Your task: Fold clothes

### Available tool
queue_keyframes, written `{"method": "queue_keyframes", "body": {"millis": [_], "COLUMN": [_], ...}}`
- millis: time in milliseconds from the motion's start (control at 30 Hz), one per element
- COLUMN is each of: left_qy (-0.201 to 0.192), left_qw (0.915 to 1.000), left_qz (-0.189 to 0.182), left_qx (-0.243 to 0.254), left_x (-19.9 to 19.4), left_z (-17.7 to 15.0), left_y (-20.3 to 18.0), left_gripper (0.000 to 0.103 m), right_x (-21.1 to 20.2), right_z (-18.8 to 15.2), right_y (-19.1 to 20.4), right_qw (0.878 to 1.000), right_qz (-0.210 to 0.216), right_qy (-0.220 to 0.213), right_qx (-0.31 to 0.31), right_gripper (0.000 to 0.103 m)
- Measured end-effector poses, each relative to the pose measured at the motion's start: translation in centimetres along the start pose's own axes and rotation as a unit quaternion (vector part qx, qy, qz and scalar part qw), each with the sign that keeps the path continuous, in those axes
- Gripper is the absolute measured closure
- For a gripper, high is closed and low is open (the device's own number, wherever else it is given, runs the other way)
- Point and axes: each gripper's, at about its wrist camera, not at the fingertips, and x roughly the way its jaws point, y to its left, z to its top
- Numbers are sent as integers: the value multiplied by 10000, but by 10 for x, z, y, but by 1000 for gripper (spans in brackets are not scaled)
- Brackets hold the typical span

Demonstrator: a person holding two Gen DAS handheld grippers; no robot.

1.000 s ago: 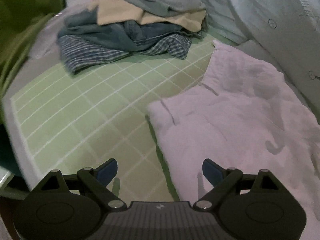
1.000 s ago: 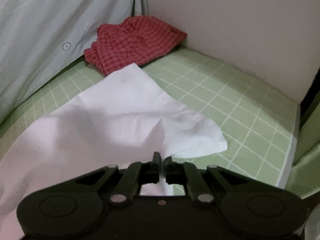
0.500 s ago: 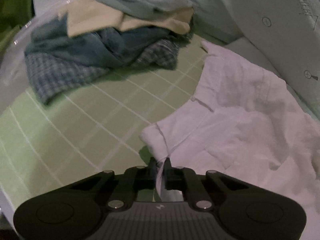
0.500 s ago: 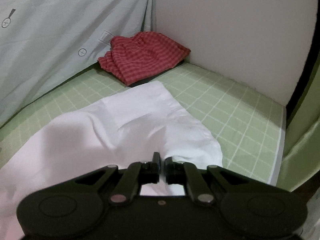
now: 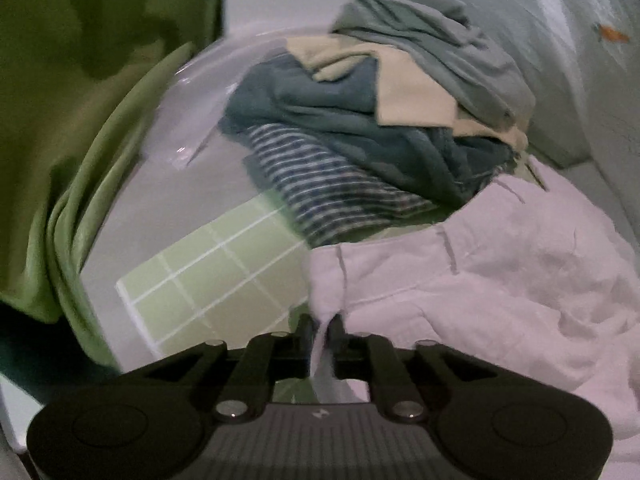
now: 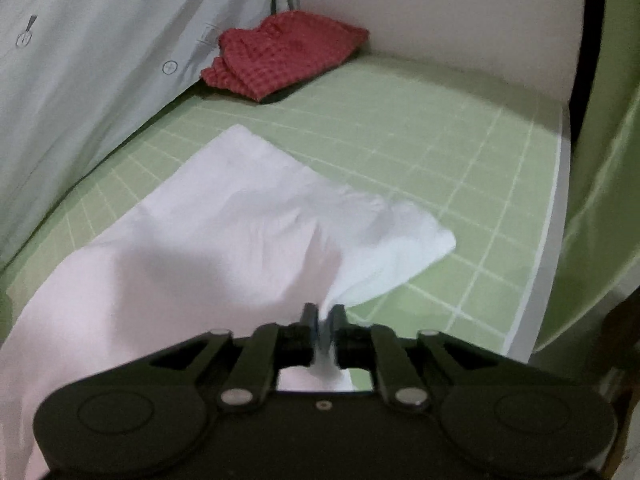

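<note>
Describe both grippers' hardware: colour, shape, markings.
Left gripper: matte black, two round housings, crossed linkage bars with silver pivot pins, ribbed grey centre plate carrying a small white logo. Right gripper: same black build and silver pins, plain centre with one small screw, blue finger pads. No cables visible.

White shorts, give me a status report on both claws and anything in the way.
Left claw shut on white shorts at the waistband. Right claw shut on the leg end. Unfolded clothes pile close behind waistband; red checked garment well clear.

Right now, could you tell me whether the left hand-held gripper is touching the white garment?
Touching: the left wrist view shows the left hand-held gripper pinching the white garment.
</note>
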Motion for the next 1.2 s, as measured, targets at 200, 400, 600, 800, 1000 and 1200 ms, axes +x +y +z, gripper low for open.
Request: {"method": "queue_keyframes", "body": {"millis": [200,400,600,800,1000,1200], "left_qy": [-117,-212,90,135,1,209], "left_qw": [9999,9995,9990,9961,9962,9966], "left_qz": [-4,-113,-244,-408,-250,-160], "left_qx": [-26,206,371,765,829,779], "left_x": [-26,-56,-66,-67,-48,-13], "left_z": [-21,-49,-75,-78,-67,-45], "left_y": [-11,-48,-104,-152,-163,-170], "left_gripper": [54,42,42,31,23,17], "right_x": [11,35,27,32,19,20], "right_z": [15,37,50,62,75,85], "right_y": [-33,-51,-46,-68,-26,77], "right_qw": [9977,9963,9995,9993,9961,9922], "right_qz": [124,190,289,-261,-729,236], "right_qy": [81,204,53,272,-206,-433], "right_qx": [665,811,-116,-10,-453,-1148], "right_gripper": [37,36,99,95,49,26]}}
